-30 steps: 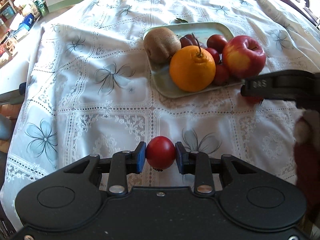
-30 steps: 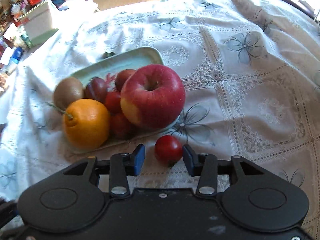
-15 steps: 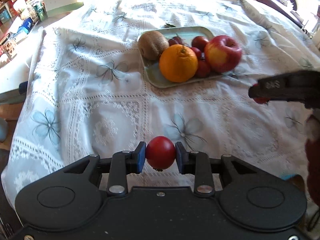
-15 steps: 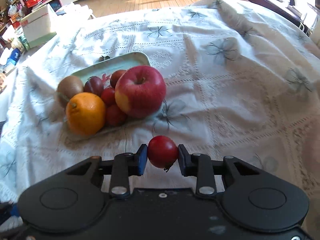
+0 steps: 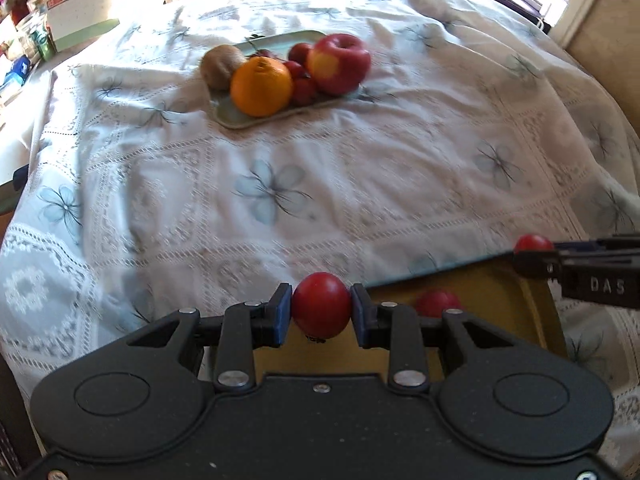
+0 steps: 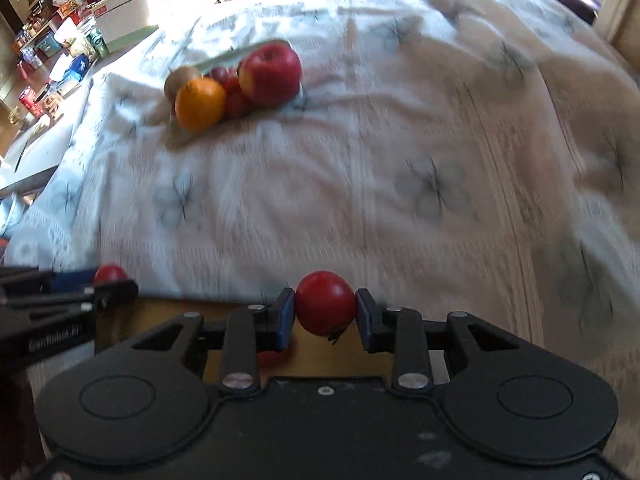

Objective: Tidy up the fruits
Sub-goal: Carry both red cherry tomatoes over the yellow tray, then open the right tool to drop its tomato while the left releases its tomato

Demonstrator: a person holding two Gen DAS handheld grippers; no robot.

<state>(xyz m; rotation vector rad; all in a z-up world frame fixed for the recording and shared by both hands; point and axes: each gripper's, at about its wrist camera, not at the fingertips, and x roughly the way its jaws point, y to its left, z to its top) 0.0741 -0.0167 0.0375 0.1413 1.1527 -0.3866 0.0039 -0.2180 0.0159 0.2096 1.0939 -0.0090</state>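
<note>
My left gripper (image 5: 321, 307) is shut on a small red tomato (image 5: 321, 305) and holds it over the near edge of a yellow tray (image 5: 496, 292). My right gripper (image 6: 325, 309) is shut on another red tomato (image 6: 326, 302), also over the yellow tray (image 6: 168, 316). One more red tomato (image 5: 437, 303) lies in the yellow tray. Each gripper shows from the side in the other's view, the right gripper (image 5: 534, 245) at the right edge and the left gripper (image 6: 110, 274) at the left edge.
A pale green plate (image 5: 236, 122) far back on the white lace tablecloth (image 5: 360, 168) holds a kiwi (image 5: 221, 65), an orange (image 5: 261, 87), a red apple (image 5: 340, 63) and several small red fruits. Boxes and clutter stand beyond the table's left edge.
Both grippers have pulled back from the green plate, each carrying its tomato. The right gripper closed on its tomato a second ago. The yellow tray has come into view under them.
</note>
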